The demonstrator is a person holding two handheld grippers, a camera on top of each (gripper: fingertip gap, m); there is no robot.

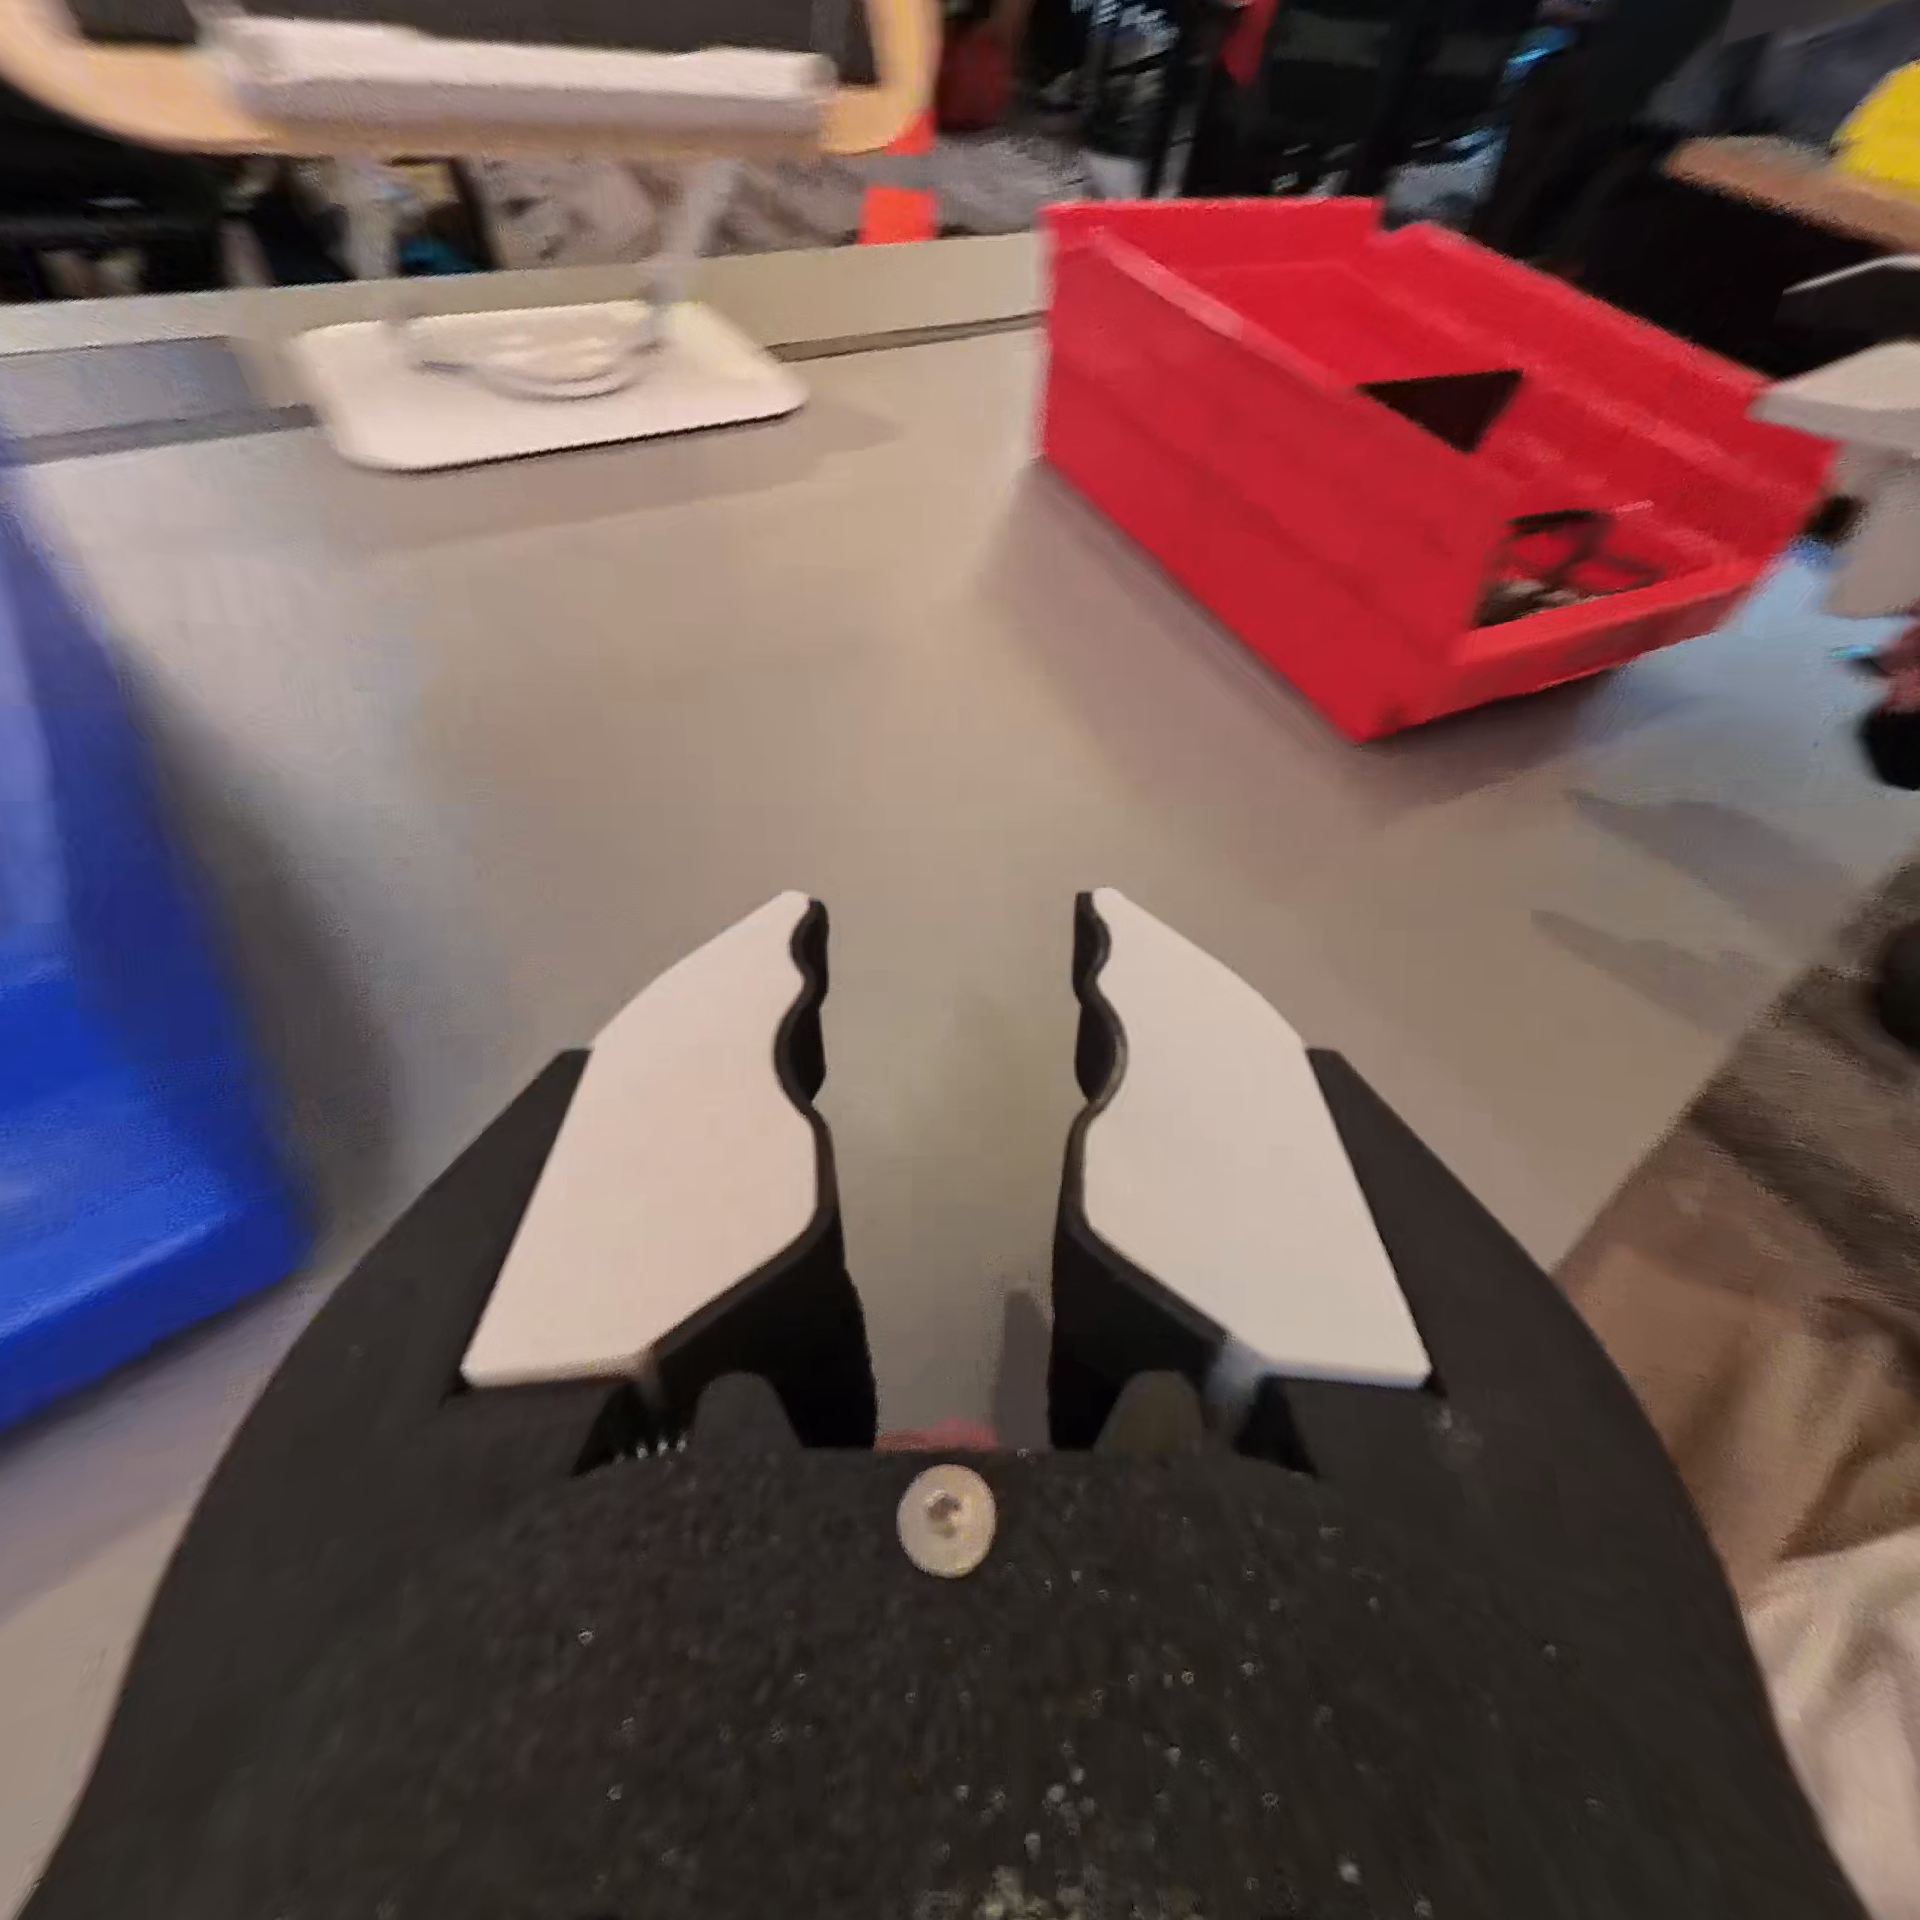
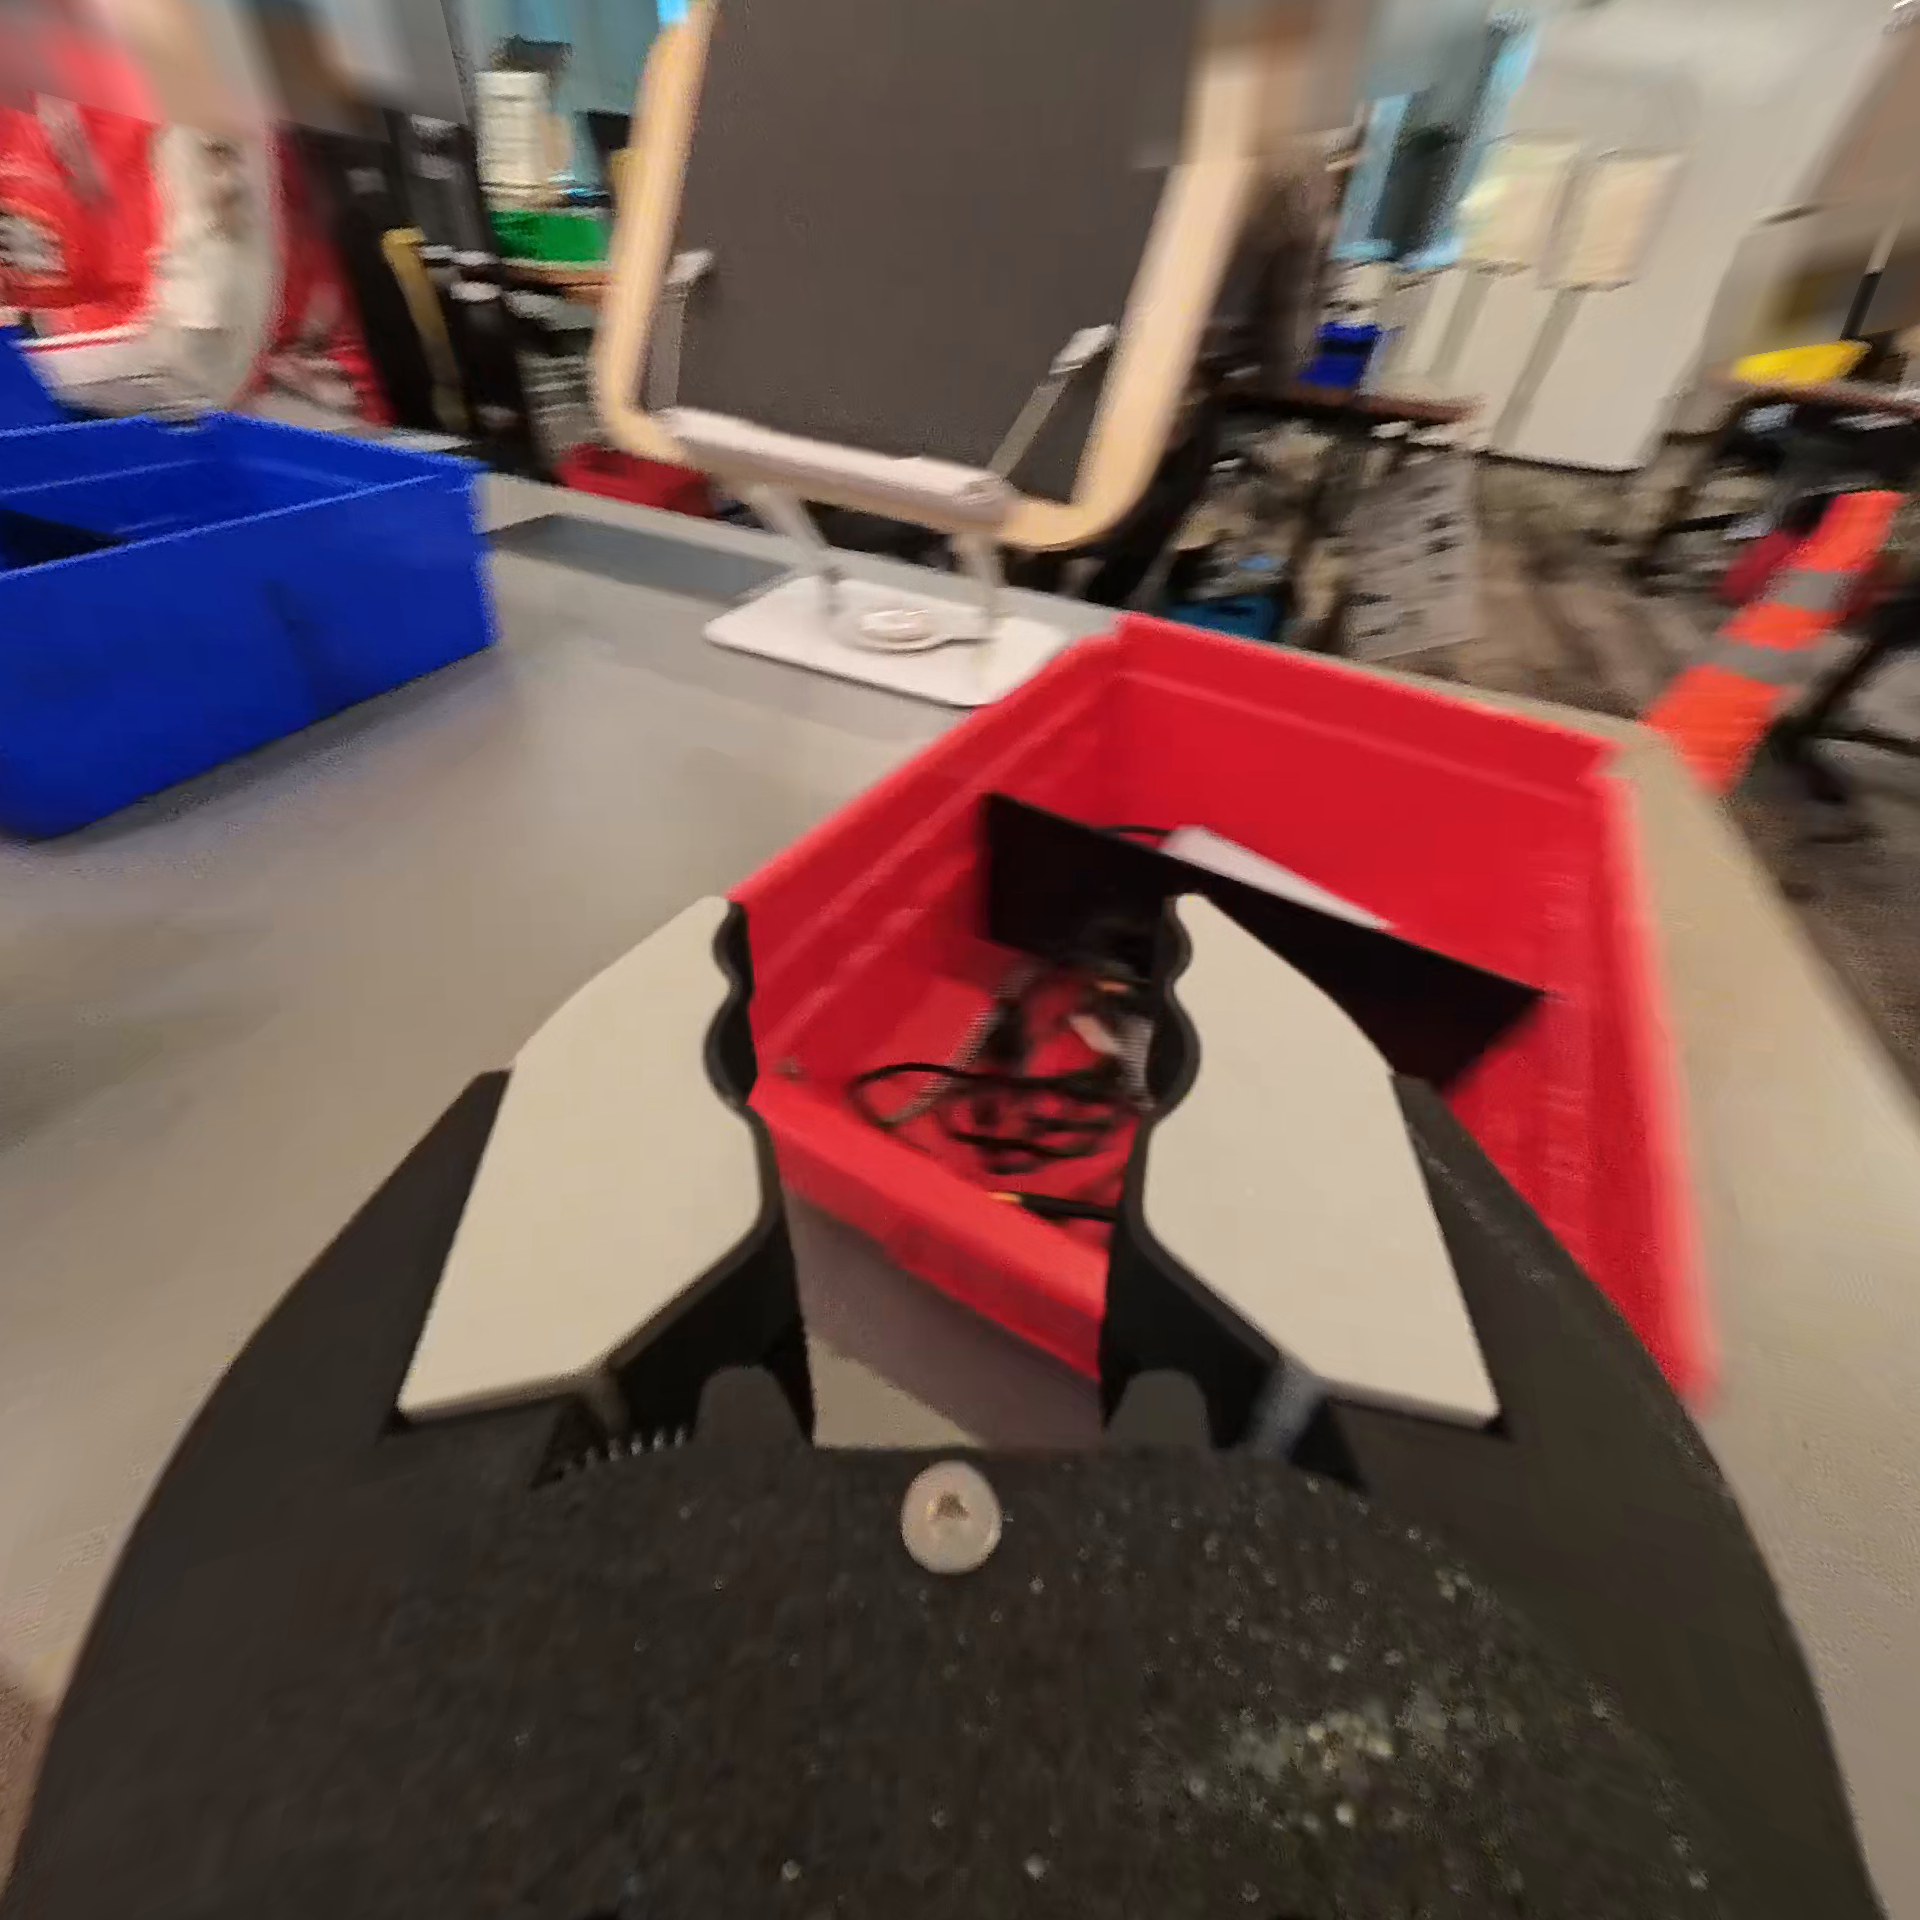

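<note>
My left gripper [image 1: 951,904] is open and empty above the bare grey table [image 1: 727,707]. A red bin [image 1: 1299,436] stands ahead to its right, a blue bin [image 1: 114,1039] close on its left. My right gripper [image 2: 956,914] is open and empty, hovering over the near end of the red bin [image 2: 1507,831]. Inside that bin lie tangled black cables [image 2: 997,1101] and a black divider panel [image 2: 1299,935] with a white sheet [image 2: 1268,873] on it. The other gripper [image 1: 1870,468] shows at the right edge of the left wrist view.
A white stand with a flat base [image 2: 883,634] sits at the table's back, also in the left wrist view [image 1: 540,384]. The blue bin [image 2: 208,603] is far left in the right wrist view. A pale wood chair frame [image 2: 1143,416] and cluttered room lie beyond. Both views are motion-blurred.
</note>
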